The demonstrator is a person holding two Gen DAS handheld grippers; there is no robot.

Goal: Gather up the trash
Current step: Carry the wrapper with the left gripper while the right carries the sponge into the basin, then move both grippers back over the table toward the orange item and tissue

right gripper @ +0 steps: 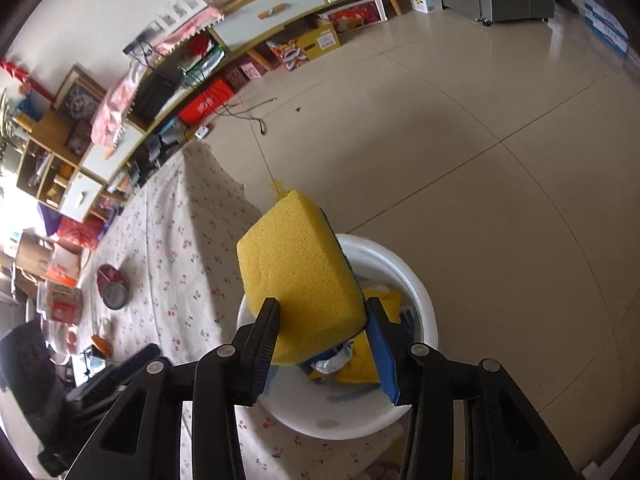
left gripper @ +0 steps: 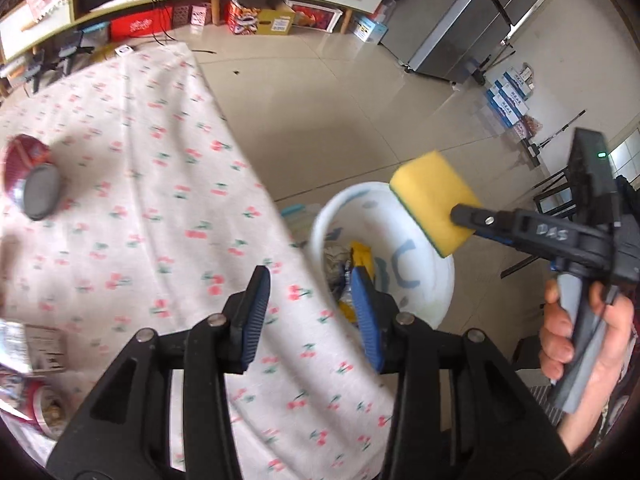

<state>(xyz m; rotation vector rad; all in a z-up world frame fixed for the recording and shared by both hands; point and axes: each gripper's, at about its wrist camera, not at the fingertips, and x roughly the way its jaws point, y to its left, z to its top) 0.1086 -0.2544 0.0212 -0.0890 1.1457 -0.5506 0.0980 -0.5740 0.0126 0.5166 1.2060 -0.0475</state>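
Note:
My right gripper (right gripper: 323, 308) is shut on a yellow sponge (right gripper: 296, 280) with a green scrub layer and holds it above a white bucket (right gripper: 416, 292). The left wrist view shows the same sponge (left gripper: 432, 204) over the bucket's rim (left gripper: 444, 280). Yellow and blue wrappers (right gripper: 360, 368) lie inside the bucket. My left gripper (left gripper: 312, 312) is open with nothing between its fingers. It hangs over the edge of the table, which is covered by a cherry-print cloth (left gripper: 140, 200), right beside the bucket. A red tub with a grey lid (left gripper: 32, 180) lies on its side on the cloth.
A hand (left gripper: 560, 344) grips the right gripper's handle. Packets and cups (left gripper: 36, 360) sit at the table's near left. A low cabinet (right gripper: 280, 8) with boxes under it lines the far wall. A grey fridge (left gripper: 472, 20) stands on the tiled floor (right gripper: 480, 140).

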